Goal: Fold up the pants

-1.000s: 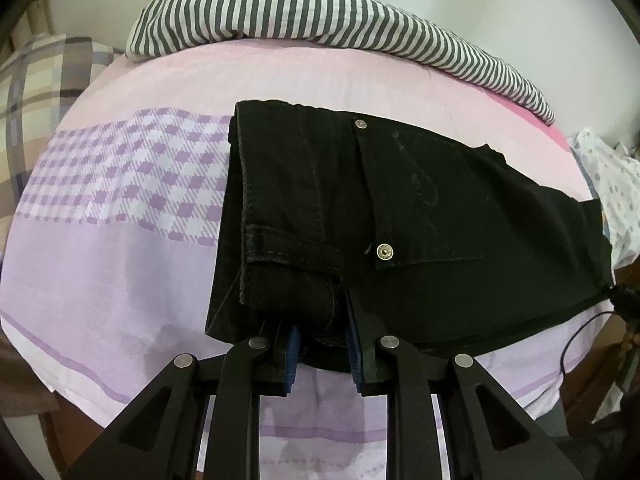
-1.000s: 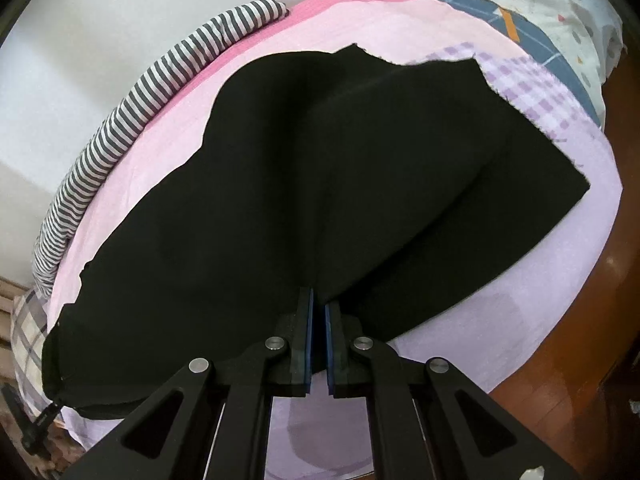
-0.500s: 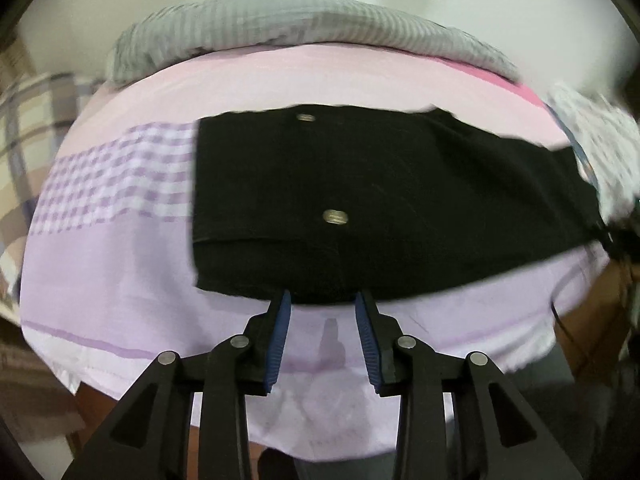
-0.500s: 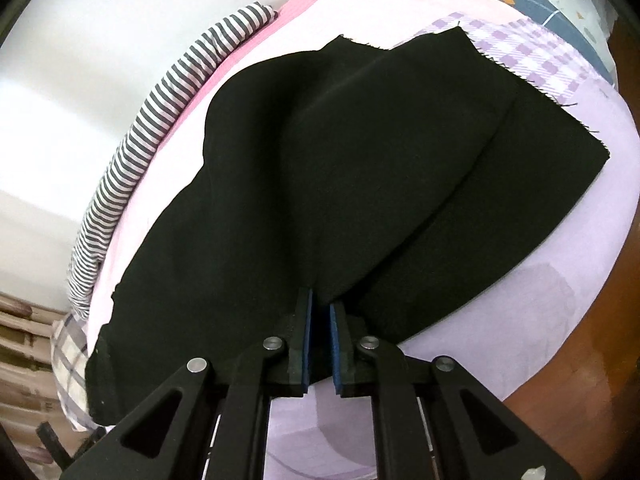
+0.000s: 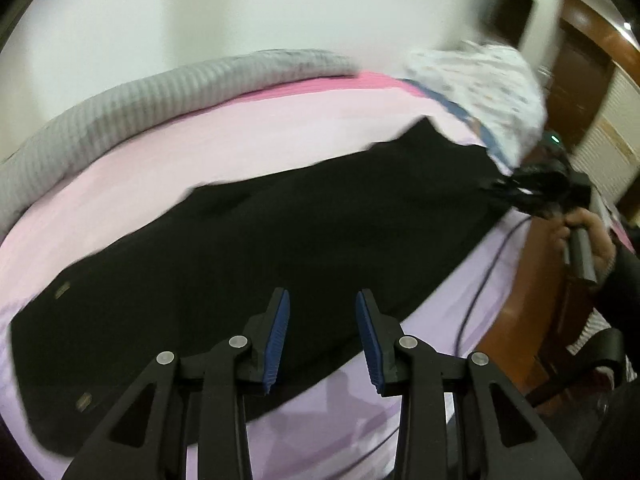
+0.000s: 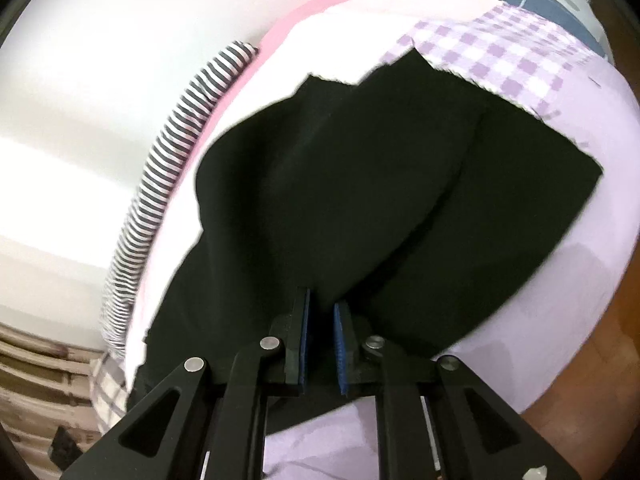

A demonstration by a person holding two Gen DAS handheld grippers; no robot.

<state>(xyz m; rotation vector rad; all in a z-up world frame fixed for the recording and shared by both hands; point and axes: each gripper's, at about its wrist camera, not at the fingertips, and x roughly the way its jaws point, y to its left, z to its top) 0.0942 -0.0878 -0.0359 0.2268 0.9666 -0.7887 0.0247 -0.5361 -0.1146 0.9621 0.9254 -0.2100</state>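
Observation:
The black pants (image 5: 280,248) lie flat along the pink and lilac bed, folded lengthwise, waist end at the lower left. My left gripper (image 5: 322,300) is open and empty, hovering over the pants' near edge. In the right wrist view the pant legs (image 6: 400,184) fill the middle. My right gripper (image 6: 321,308) has its jaws a little apart around a raised fold of the black fabric; it also shows in the left wrist view (image 5: 536,196) at the leg end.
A striped bolster (image 5: 160,96) (image 6: 176,136) runs along the wall side of the bed. A patterned pillow (image 5: 480,80) lies beyond the leg end. A black cable (image 5: 480,280) trails over the bed's near edge. Wooden floor (image 6: 592,380) lies below.
My left gripper let go of the waistband, opened wide and swung right toward the leg end. My right gripper's jaws have parted slightly and it has turned and moved closer to the legs.

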